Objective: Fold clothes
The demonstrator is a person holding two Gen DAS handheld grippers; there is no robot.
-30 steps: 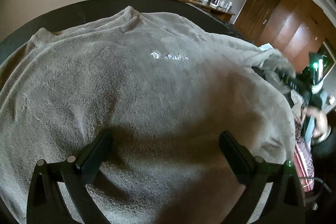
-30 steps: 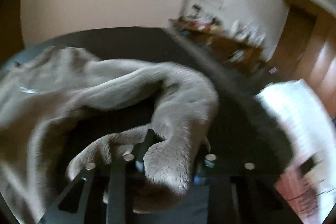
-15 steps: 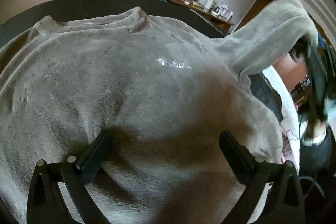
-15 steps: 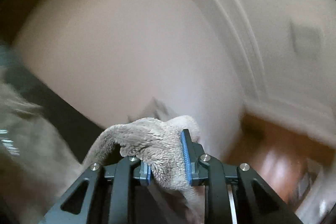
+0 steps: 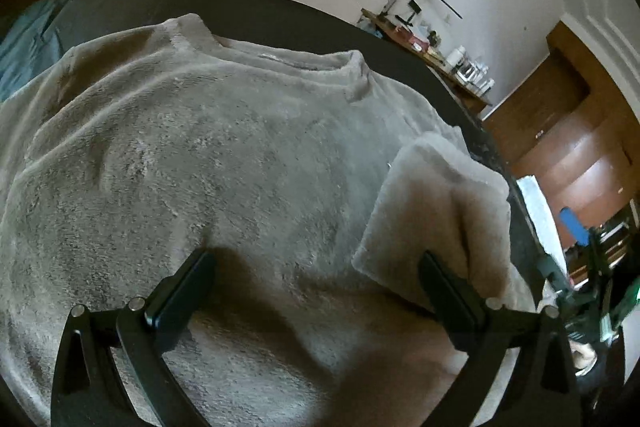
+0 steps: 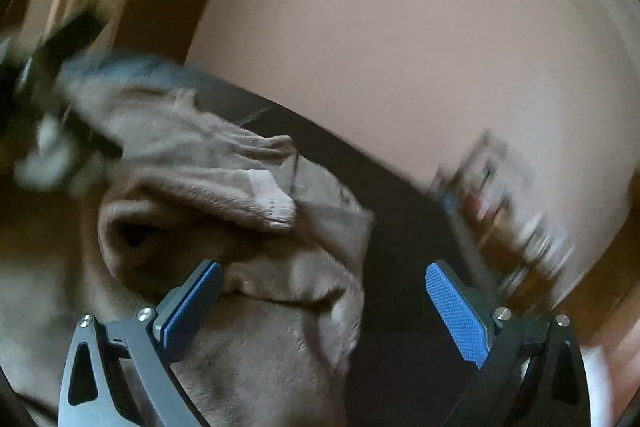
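A grey fleece sweater [image 5: 224, 163] lies spread flat on a dark bed cover [image 5: 280, 11], neckline away from me. Its right sleeve [image 5: 436, 211] lies folded over onto the body. My left gripper [image 5: 320, 287] hovers open over the lower body, nothing between its fingers. At the far right edge of the left wrist view is my right gripper [image 5: 576, 239], seen by its blue pad. In the blurred right wrist view that gripper [image 6: 324, 303] has its jaws opening wide. The sweater [image 6: 260, 355] and the sleeve cuff [image 6: 272, 203] lie beyond the blue pads, unpinched.
A cluttered wooden desk [image 5: 440, 55] stands against the far wall. Brown wardrobe doors [image 5: 580, 163] are at the right. Blue bedding [image 5: 24, 43] shows at the left edge of the bed. A white item [image 5: 536, 203] lies past the bed's right edge.
My right gripper lifted the sleeve, carried it over the body and let go, its jaws spreading wide. The sleeve now rests folded on the sweater. My left gripper shifted and rolled.
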